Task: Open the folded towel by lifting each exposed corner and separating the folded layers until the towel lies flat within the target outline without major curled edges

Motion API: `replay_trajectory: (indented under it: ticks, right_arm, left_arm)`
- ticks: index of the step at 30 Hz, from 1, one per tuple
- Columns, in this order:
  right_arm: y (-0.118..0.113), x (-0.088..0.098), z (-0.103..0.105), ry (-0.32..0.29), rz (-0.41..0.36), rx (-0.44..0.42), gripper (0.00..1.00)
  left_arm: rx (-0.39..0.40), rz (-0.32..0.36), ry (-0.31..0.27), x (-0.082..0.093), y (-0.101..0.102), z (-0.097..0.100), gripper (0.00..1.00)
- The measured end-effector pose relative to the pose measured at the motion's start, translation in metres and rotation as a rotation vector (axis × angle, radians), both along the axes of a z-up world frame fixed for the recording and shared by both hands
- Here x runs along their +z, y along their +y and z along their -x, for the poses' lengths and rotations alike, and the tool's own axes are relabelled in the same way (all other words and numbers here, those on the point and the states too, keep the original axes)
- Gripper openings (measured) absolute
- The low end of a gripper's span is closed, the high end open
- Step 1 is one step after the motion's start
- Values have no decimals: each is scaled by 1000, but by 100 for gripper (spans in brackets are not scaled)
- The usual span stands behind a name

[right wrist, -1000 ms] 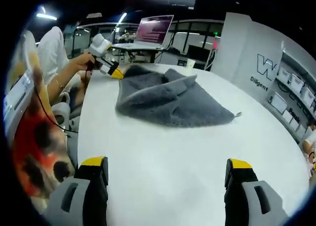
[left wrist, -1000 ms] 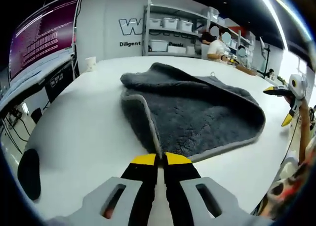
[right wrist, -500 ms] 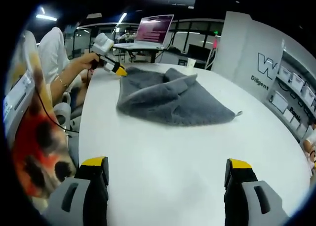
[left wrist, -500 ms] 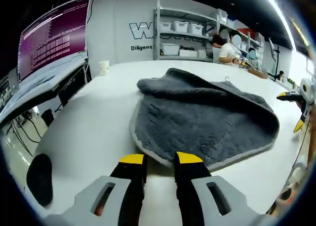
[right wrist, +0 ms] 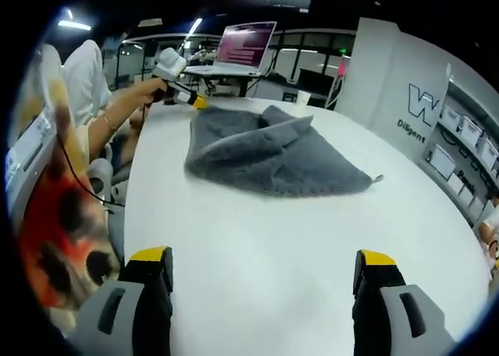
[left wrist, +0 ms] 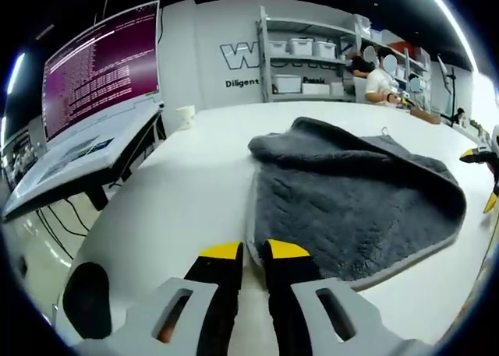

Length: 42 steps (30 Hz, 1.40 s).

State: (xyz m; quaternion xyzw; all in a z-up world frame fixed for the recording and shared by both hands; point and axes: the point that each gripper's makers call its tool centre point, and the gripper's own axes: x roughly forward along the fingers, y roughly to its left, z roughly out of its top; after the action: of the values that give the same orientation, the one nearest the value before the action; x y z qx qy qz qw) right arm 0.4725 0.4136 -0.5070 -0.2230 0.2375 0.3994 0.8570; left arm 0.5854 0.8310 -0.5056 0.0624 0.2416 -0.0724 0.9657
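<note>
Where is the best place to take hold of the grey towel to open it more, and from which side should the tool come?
Probably the bunched fold on top of the grey towel, toward the laptop end. It stands raised above the flat layer, so jaws can close around it. The left tool, held by a hand, sits right beside that end and seems the easier approach.

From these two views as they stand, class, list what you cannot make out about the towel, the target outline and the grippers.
- Target outline: no marking can be seen on the white table in either view.
- Towel: inner layers are hidden under the top fold; its right edge is cut by the left gripper view's rim.
- Left gripper: jaws nearly closed, beside the towel edge; contact unclear.
- Right gripper: jaws wide open over bare table.
</note>
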Motion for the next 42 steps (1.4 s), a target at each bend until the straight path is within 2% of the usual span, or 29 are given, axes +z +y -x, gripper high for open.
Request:
replay_trajectory:
  ticks: [1,5,16,27,42]
  right_arm:
    - [0,0,0,0,-4,-1,96]
    - [0,1,0,-1,-10,-1,96]
    - [0,2,0,-4,-8,2,95]
    - [-2,1,0,0,-8,-1,96]
    - [-2,2,2,1,-2,3,96]
  left_arm:
    - [-4,-12,4,-1,0,0,3]
    - [12,-71,46,-11,6,4,2]
    - [31,-129,97,-20,14,11,1]
    - [30,-191,165,-20,16,40,1]
    - [10,-203,219,-22,12,76,1]
